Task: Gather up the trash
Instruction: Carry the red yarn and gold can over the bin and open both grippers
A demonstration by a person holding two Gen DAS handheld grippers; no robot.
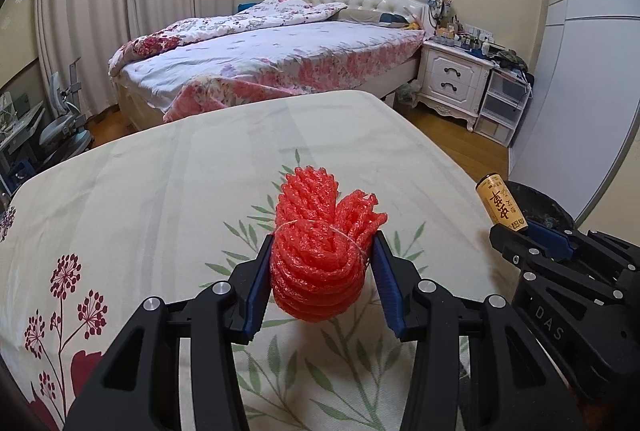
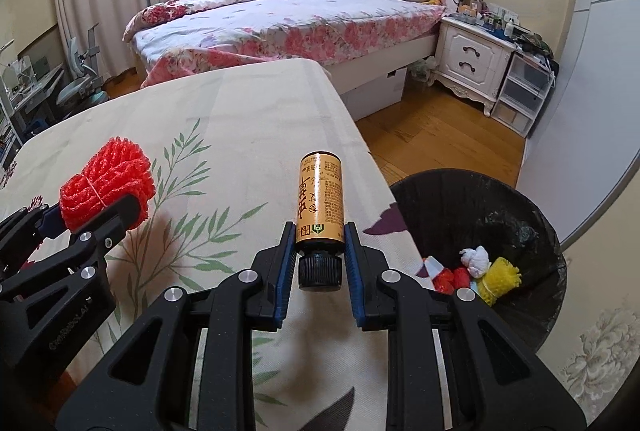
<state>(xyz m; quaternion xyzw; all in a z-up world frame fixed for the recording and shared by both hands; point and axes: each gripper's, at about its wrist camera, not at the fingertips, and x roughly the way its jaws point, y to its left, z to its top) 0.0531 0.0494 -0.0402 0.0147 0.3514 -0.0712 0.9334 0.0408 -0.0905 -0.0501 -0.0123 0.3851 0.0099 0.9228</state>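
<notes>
Trash collection well under way: both tongs carry an item, neither yet binned.

At four o'clock in the right wrist view, beside the desk (image 2: 248, 119), the black bin (image 2: 532, 215) already holds several scraps. Left tongs (image 1: 322, 263) clench a red foam net (image 1: 320, 247); right tongs (image 2: 319, 263) clench a small golden bottle (image 2: 320, 203). Both items still need dropping in.

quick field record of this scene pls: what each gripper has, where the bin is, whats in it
left hand-held gripper: shut on a red foam net bundle, above the floral tablecloth
right hand-held gripper: shut on a gold-labelled bottle with black cap
bin: black-lined trash bin on the floor at the table's right edge
bin contents: yellow net piece, white wad, red scraps
</notes>
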